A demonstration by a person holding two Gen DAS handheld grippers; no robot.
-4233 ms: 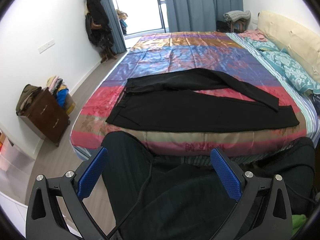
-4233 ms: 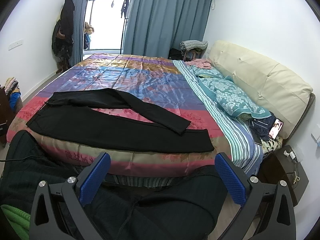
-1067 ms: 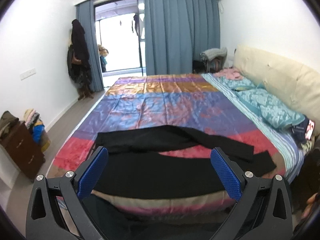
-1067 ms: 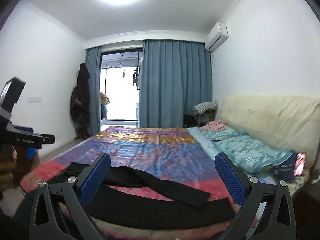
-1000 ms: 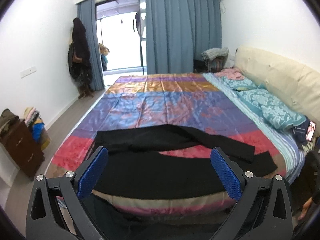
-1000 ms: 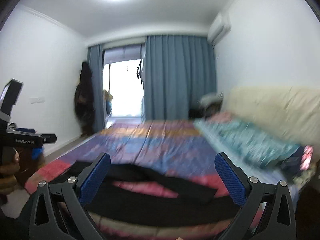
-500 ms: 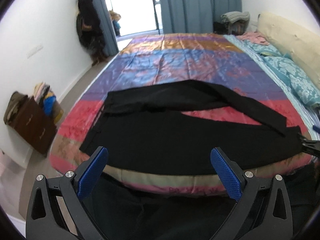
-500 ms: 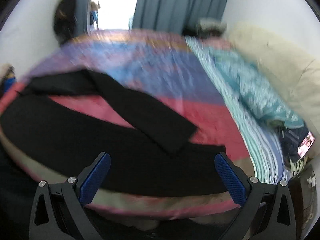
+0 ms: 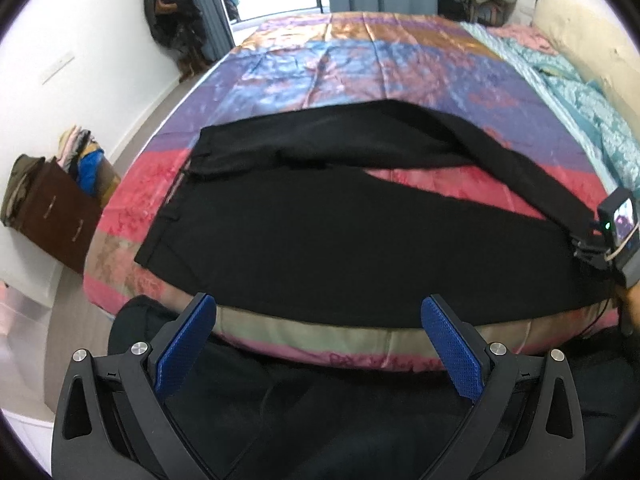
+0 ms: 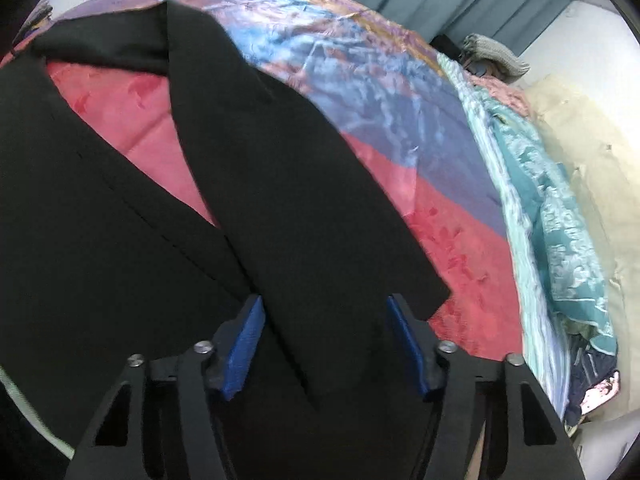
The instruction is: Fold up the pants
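**Right jaws closing in on the trouser hem**

The pants [image 9: 320,232] lie flat across the near end of the bed [image 9: 360,60], and everything here is placed against them; off their waistband end, on the floor, stands a brown drawer unit [image 9: 52,208]; the waistband faces that side, with one leg straight along the bed's near edge and the other angled away from it toward the headboard; below the pants' near edge the left gripper [image 9: 320,344] hangs with its jaws wide apart and nothing between them, clear of the cloth; at the hem end the right gripper [image 10: 326,348] has its jaws half apart, having just been narrowing, with the angled leg's hem between them, though the pads do not visibly press on it yet.

The risk, as I judge it: the jaws may clamp both overlapping legs or the bed cover beneath, because the hems cross here; a shallow bite could slip as the leg lifts; the slick cover may drag, skewing the fold.
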